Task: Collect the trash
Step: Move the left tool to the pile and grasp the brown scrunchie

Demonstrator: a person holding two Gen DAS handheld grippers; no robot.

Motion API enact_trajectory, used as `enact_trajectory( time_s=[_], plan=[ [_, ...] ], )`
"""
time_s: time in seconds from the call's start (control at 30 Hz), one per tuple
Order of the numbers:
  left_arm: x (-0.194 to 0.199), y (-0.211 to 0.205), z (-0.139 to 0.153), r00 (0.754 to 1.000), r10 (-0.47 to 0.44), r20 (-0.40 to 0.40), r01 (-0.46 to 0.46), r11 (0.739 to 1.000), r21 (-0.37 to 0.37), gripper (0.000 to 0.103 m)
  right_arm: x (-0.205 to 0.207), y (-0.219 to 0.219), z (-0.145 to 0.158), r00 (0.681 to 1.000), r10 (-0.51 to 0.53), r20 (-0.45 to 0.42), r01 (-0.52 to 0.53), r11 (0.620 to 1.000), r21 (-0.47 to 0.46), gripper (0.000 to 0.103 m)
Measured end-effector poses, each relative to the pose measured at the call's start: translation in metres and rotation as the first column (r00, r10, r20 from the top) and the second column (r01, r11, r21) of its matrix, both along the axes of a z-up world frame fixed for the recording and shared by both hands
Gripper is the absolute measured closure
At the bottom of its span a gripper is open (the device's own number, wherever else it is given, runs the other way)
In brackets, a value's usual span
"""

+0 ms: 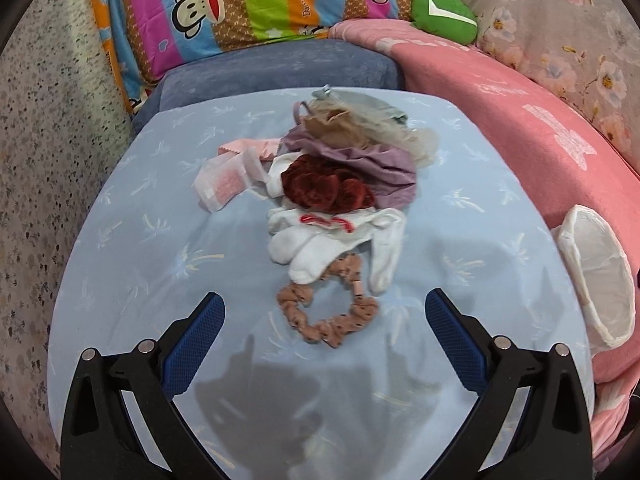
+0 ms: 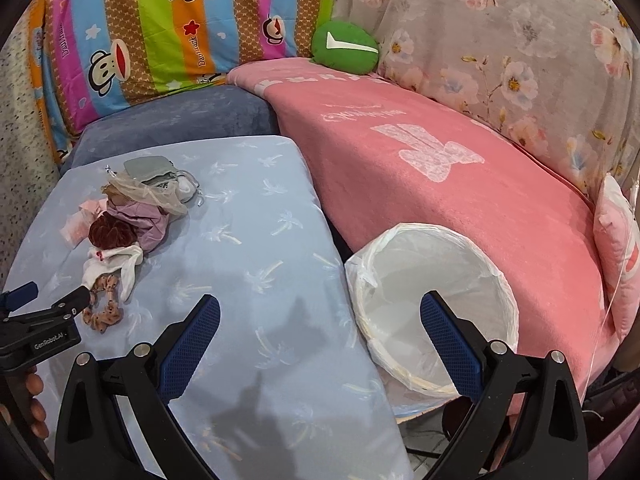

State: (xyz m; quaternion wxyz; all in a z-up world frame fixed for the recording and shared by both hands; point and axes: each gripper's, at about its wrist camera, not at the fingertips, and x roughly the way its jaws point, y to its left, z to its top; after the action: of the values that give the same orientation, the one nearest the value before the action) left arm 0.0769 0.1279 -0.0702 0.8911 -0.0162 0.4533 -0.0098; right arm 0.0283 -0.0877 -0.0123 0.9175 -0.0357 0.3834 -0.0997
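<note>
Trash pile [image 1: 336, 176] is seen straight ahead of the left gripper [image 1: 325, 312], on a light-blue cloth [image 1: 132, 248] w/ a palm print. Nearest the tips, between the spread blue pads [image 1: 200, 332], a brown dotted scrunchie [image 1: 328, 316] is laid flat; nothing is gripped. Just beyond it white socks [image 1: 320, 240] are heaped, then a dark red velvet scrunchie [image 1: 324, 188], a purple cloth [image 1: 376, 160] and sheer beige fabric [image 1: 344, 124] at the far end. A pink packet [image 1: 224, 182] is seen ahead-left.

Right gripper [image 2: 320, 312] is also spread wide, empty. A white-lined bin [image 2: 432, 304] is placed directly ahead-right of it, its far rim against a pink blanket [image 2: 440, 168]. From this view the pile is found far ahead-left, w/ the left gripper's tip beside the scrunchie.
</note>
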Motion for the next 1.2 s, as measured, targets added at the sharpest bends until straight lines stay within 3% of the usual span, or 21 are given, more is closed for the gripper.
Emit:
enact_trajectory(
  time_s=[0.2, 0.57, 0.77, 0.9, 0.97, 1.17, 1.2],
  plan=[
    [0.018, 0.021, -0.020, 0.999, 0.006, -0.044, -0.007, 1.000, -0.016, 0.008, 0.023, 0.027, -0.009, 0.999, 0.042, -0.007, -0.042, 0.999, 0.012, 0.006],
    [0.032, 0.027, -0.048, 0.991, -0.034, -0.129, 0.024, 0.997, -0.079, 0.029, 0.068, 0.076, -0.038, 0.989, 0.133, -0.058, -0.129, 0.989, 0.072, 0.006],
    [0.031, 0.028, -0.048, 0.991, -0.055, -0.120, 0.045, 0.995, -0.087, 0.037, 0.092, 0.101, -0.061, 0.978, 0.178, -0.111, -0.164, 0.978, 0.125, 0.008],
    [0.037, 0.030, -0.046, 0.991, -0.061, -0.118, 0.049, 0.993, -0.106, 0.048, 0.106, 0.115, -0.075, 0.967, 0.211, -0.144, -0.184, 0.966, 0.180, 0.020],
    [0.040, 0.032, -0.045, 0.990, -0.068, -0.120, 0.053, 0.991, -0.125, 0.060, 0.113, 0.123, -0.083, 0.960, 0.228, -0.164, -0.191, 0.958, 0.212, 0.029],
    [0.043, 0.036, -0.045, 0.988, -0.086, -0.129, 0.066, 0.986, -0.154, 0.082, 0.125, 0.143, -0.101, 0.934, 0.294, -0.205, -0.225, 0.926, 0.302, 0.061],
    [0.042, 0.037, -0.046, 0.988, -0.085, -0.131, 0.064, 0.985, -0.158, 0.082, 0.126, 0.147, -0.104, 0.928, 0.305, -0.215, -0.229, 0.920, 0.317, 0.070]
  ],
)
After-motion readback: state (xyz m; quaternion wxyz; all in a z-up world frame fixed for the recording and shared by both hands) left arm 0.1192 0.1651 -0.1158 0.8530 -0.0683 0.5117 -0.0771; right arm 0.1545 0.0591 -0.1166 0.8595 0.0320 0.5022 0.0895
